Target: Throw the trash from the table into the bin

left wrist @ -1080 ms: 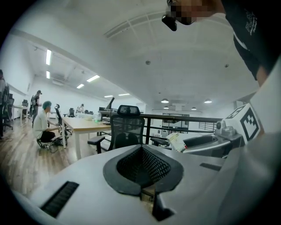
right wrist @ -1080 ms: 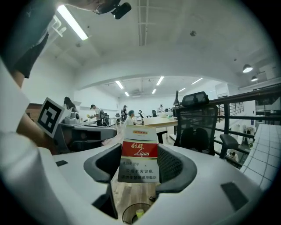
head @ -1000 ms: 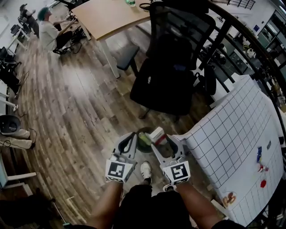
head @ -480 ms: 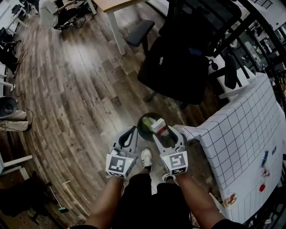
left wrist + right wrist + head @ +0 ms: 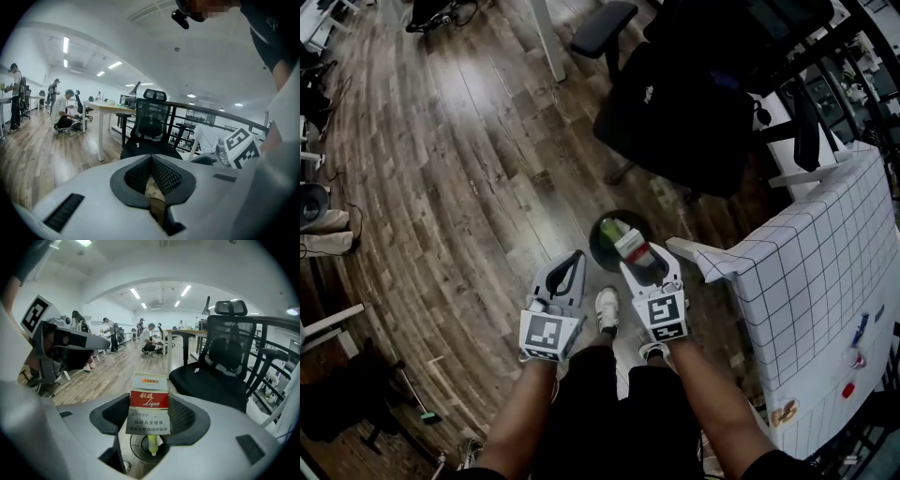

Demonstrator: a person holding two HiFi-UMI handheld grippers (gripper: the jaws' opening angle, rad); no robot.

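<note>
Red-white cigarette pack [image 5: 148, 404] | clamped in right tool [image 5: 149, 420] | above bin [image 5: 594, 246]

The only print that can be read stands on the pack [image 5: 148, 404], in the right gripper view: its red band [image 5: 149, 398] carries the brand "Liqun" in pale script, with two Chinese characters, 利群, just above that word. Below the red band, the pack's white lower half bears two lines of dark Chinese print, 吸烟有害健康 and 请勿在禁烟场所吸烟. Above the band, a small orange label [image 5: 150, 379] on the pack's pale top is too small to read.
</note>
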